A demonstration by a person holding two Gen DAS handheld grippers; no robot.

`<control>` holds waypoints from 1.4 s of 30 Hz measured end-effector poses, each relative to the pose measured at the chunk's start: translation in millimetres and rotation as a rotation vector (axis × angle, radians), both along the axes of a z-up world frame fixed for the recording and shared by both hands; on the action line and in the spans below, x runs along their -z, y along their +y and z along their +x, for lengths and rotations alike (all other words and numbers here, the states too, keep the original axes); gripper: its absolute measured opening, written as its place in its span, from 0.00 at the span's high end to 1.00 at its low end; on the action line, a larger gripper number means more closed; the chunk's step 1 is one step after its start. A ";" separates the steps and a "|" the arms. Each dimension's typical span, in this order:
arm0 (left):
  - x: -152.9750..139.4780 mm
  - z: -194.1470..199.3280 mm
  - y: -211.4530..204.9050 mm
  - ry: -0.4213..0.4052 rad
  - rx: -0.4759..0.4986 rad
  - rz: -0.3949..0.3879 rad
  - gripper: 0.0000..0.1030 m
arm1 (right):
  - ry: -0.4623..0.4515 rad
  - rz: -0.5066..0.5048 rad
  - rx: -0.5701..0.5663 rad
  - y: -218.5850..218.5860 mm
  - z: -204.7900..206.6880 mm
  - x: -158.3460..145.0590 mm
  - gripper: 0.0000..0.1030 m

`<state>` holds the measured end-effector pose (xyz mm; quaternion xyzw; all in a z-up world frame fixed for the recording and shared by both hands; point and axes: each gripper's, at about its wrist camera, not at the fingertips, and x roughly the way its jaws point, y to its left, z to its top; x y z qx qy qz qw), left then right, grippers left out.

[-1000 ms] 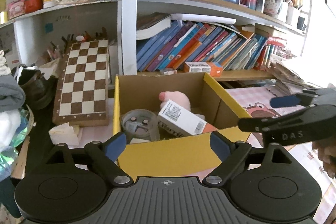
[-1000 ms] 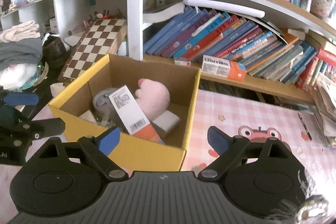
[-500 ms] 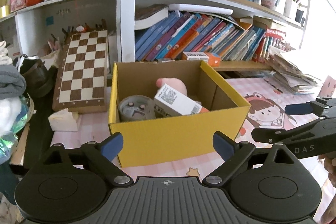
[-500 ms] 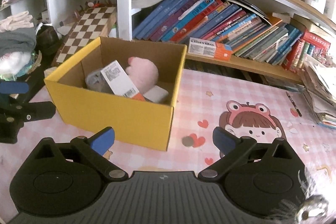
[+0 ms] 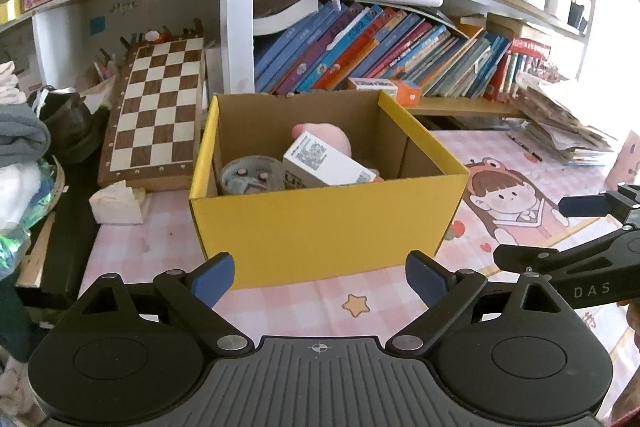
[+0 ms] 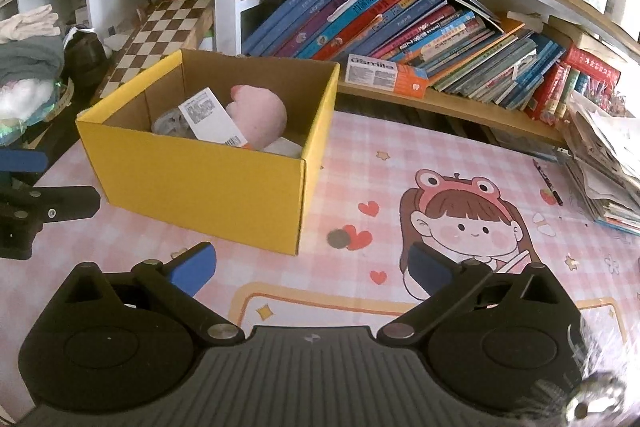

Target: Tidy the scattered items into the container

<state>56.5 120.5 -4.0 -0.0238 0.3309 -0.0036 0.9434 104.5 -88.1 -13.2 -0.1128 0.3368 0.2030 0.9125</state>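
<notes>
A yellow cardboard box point(image 5: 320, 223) stands on the pink cartoon mat point(image 6: 440, 167). Inside it lie a pink plush toy point(image 5: 334, 137), a white carton point(image 5: 324, 163) with a printed label and a grey round item point(image 5: 250, 175). My left gripper point(image 5: 320, 279) is open in front of the box's near wall, with nothing between its pads. My right gripper point(image 6: 312, 267) hovers over the mat, to the right of the box point(image 6: 200, 179). Its jaws are opening and nothing is between them. Its fingers point(image 5: 584, 205) also show at the right edge of the left wrist view.
A chessboard point(image 5: 156, 107) leans behind the box at the left, with a crumpled tissue point(image 5: 116, 205) beside it. Folded clothes point(image 6: 28, 55) pile up at the far left. Bookshelves point(image 6: 400, 19) run along the back. A paper stack point(image 6: 608, 155) and a pen point(image 6: 548, 179) lie at the right.
Both grippers have drawn back from the box, which now sits farther off and fully in view. The right gripper's jaws have spread wider.
</notes>
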 end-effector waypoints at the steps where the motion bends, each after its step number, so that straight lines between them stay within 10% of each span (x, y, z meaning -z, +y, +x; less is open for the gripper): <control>1: 0.1 -1.0 -2.9 0.001 -0.002 0.003 0.08 | 0.001 -0.001 0.000 -2.0 -0.1 0.2 0.00; 42: 13.7 11.2 -104.0 0.062 -0.024 0.047 0.08 | 0.029 0.007 0.085 -99.4 13.0 15.3 0.00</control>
